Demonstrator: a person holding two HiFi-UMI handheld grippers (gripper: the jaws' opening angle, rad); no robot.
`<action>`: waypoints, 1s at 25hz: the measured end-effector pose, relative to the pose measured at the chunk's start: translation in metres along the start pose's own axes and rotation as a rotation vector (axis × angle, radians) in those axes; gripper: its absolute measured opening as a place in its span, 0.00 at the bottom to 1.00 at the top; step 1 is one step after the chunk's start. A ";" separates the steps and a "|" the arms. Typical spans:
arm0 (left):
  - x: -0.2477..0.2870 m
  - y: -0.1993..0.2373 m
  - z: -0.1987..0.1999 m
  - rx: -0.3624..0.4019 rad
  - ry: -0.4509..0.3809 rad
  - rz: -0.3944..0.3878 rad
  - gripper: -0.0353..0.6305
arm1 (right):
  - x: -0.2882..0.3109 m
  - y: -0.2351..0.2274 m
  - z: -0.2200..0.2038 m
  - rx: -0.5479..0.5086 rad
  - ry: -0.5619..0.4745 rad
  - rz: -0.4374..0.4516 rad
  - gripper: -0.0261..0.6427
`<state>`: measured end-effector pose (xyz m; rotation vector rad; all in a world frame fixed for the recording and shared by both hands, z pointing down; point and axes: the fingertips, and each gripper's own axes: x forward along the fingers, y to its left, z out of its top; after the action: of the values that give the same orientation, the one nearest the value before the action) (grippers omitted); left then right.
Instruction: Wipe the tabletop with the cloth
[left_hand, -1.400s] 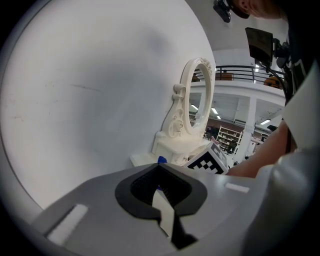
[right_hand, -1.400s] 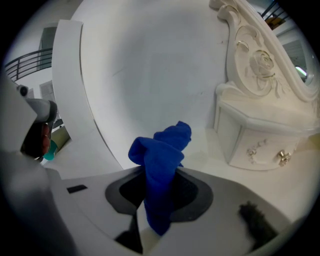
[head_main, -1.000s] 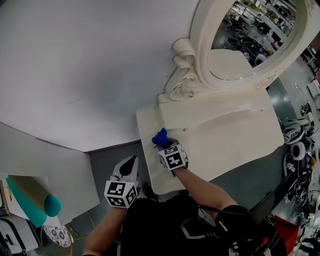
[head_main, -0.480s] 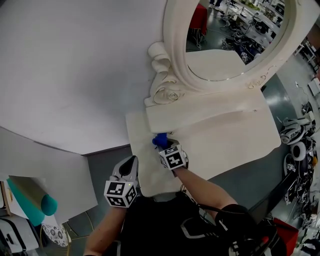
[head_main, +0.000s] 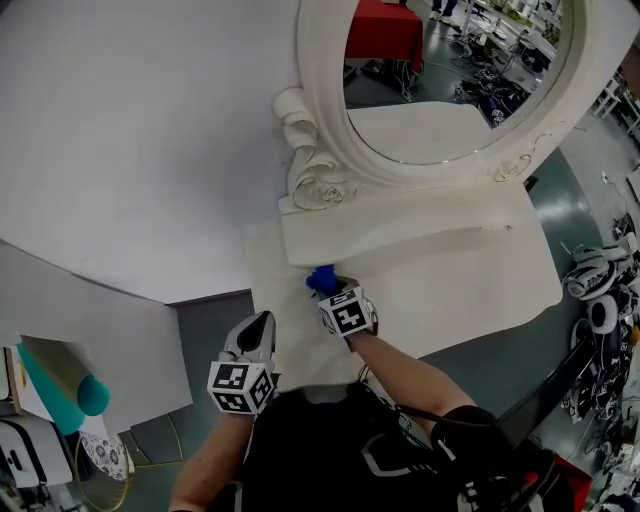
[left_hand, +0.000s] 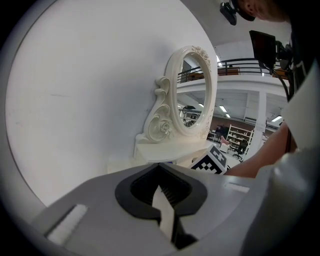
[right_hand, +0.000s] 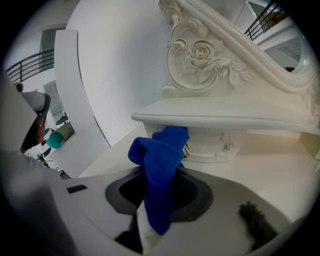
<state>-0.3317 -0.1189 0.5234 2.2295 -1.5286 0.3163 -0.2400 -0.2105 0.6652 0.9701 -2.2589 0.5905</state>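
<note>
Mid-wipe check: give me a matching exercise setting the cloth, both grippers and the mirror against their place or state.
1. cloth
2. left gripper
3. right gripper
4. mirror

A. shut, empty, off to the table's side
B. blue, bunched between jaws
C. upright at the back of the tabletop
D. shut on the cloth

Pairs: 1-B, 2-A, 3-D, 4-C

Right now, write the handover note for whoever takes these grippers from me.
Right gripper: shut on the blue cloth, at the left end of the tabletop, just in front of the mirror's base shelf.
Left gripper: shut, empty, held off the table's left edge, above the floor.
Done: cannot tell; no wiped patch shows.
Left: probably the whole top, working rightward from the cloth. The cloth is bunched, so press it down flat first.
</note>
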 end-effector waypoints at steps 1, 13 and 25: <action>0.000 -0.003 0.000 -0.002 -0.001 0.008 0.07 | -0.002 -0.002 -0.001 -0.005 0.002 0.004 0.22; -0.001 -0.037 0.003 -0.040 -0.049 0.120 0.07 | -0.016 -0.021 -0.008 -0.074 0.031 0.077 0.22; 0.008 -0.043 0.003 -0.035 -0.040 0.035 0.07 | -0.021 -0.035 -0.015 -0.022 0.062 0.023 0.22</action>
<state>-0.2890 -0.1136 0.5150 2.1971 -1.5828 0.2550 -0.1962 -0.2130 0.6674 0.9043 -2.2193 0.5962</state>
